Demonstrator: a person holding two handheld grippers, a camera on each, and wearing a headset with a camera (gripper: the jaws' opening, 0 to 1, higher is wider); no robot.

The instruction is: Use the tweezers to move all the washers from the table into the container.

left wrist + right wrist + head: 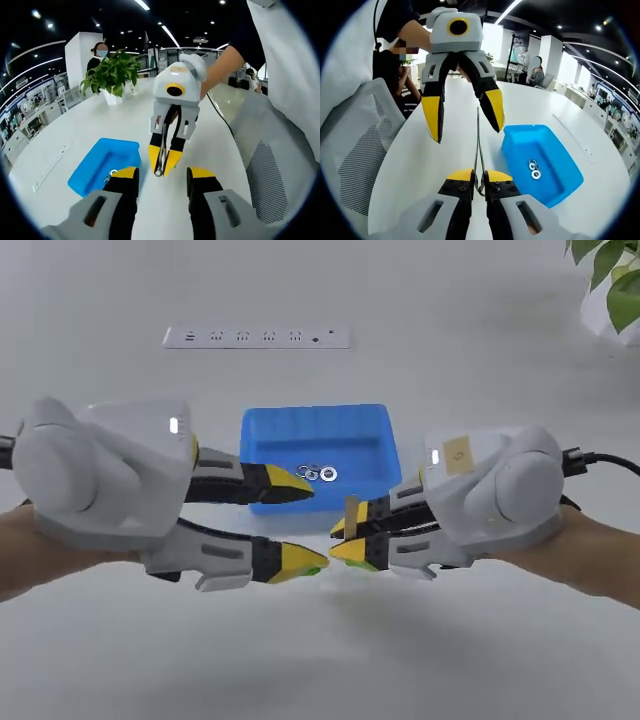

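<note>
The blue container [315,445] sits on the white table just beyond both grippers, with a few washers [318,474] lying together inside it. My right gripper [340,542] is shut on the slim metal tweezers [478,145], which point forward along its jaws. In the right gripper view the container [540,160] and its washers [534,169] lie to the right of the tweezers. My left gripper [306,524] faces the right one with jaws wide open and nothing between them. In the left gripper view, the tweezers [160,155] hang from the right gripper's yellow tips, beside the container [105,162].
A white power strip [257,337] lies at the far side of the table. A potted plant [610,280] stands at the back right corner. A grey mesh chair [365,150] is beside the table. People stand in the background of the room.
</note>
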